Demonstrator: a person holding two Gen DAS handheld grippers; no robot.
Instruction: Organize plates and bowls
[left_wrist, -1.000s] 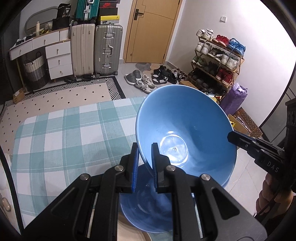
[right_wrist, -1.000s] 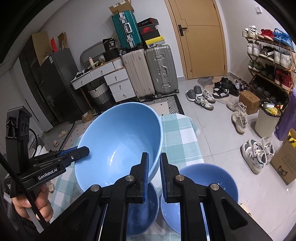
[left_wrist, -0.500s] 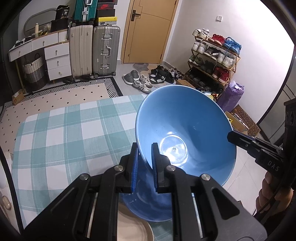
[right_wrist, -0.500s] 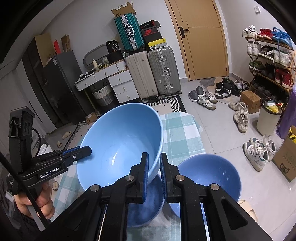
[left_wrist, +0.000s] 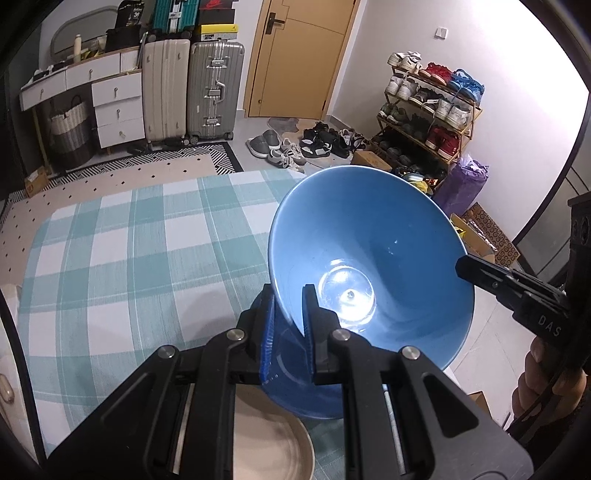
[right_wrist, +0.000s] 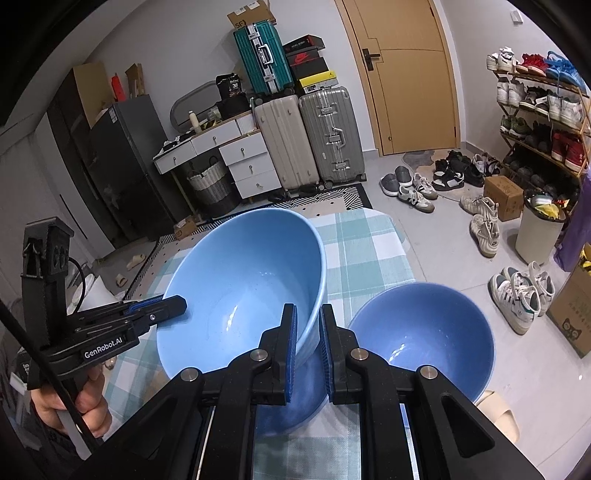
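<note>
Both grippers, left (left_wrist: 288, 314) and right (right_wrist: 308, 332), clamped on opposite rims of the big bowl (right_wrist: 243, 291), held tilted above a second bowl (right_wrist: 295, 398); third bowl (right_wrist: 421, 339) and plate (left_wrist: 266, 443) on the table (left_wrist: 129, 240) apparently remain unstacked.

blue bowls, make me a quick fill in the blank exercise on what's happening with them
1. The left gripper and the right gripper each clamp the rim of the same tilted ____.
2. Counting the held bowl, the right wrist view shows ____ blue bowls.
3. The plate at the bottom of the left wrist view is beige, while every bowl is ____.

Missing words: bowl; three; blue
</note>
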